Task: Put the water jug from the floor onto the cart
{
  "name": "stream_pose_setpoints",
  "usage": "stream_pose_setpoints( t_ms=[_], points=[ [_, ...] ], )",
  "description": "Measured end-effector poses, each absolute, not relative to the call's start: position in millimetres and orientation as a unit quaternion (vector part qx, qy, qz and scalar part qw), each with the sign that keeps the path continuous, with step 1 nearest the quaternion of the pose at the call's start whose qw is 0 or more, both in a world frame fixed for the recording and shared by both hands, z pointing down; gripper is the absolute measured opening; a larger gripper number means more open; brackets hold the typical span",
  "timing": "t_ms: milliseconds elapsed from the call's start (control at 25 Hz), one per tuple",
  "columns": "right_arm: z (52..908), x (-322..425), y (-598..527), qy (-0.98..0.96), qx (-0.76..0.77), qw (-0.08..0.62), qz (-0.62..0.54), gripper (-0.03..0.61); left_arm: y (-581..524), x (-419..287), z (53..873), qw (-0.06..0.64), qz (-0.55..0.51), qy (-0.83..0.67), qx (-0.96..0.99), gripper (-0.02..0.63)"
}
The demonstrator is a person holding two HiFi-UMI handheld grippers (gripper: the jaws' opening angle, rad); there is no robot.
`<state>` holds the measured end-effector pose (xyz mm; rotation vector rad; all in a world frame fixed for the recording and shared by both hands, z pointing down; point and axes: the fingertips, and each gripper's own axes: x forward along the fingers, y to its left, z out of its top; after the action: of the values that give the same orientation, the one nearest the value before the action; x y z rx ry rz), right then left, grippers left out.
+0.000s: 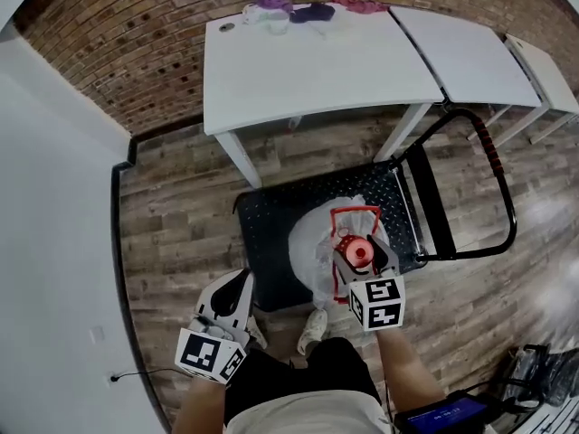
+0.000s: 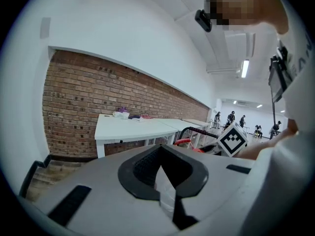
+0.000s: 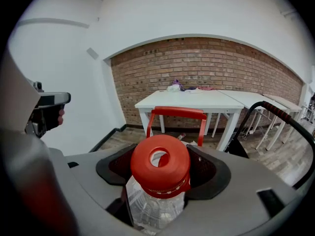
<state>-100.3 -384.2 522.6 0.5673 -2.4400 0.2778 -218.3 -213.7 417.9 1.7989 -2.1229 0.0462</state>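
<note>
The water jug is clear plastic with a red cap and a raised red handle. In the head view it stands over the near right part of the black cart deck; I cannot tell whether it rests on the deck or hangs just above it. My right gripper is shut on the jug's neck just under the cap, with a jaw on either side of it. My left gripper hangs low at the left beside the person's leg, shut and holding nothing.
The cart's black push handle with a red grip rises at the right. White tables stand behind the cart against a brick wall, with clothes on them. A white wall runs along the left. The person's shoe is by the cart's near edge.
</note>
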Motion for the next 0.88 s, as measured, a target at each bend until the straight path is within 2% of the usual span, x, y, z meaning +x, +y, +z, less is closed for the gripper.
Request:
stream_pose_setpoints(
  t_ms=[480,880],
  points=[
    [620.0,-96.2,-403.6,-0.905,0.23,0.341,0.11,0.318,-201.5,-239.6,461.3,0.21,0.029,-0.747,0.631,0.0],
    [654.5,-88.0,-406.2,-0.895,0.24,0.357,0.12,0.318,-198.9,-242.6,487.9,0.235,0.03,-0.746,0.623,0.0]
  ],
)
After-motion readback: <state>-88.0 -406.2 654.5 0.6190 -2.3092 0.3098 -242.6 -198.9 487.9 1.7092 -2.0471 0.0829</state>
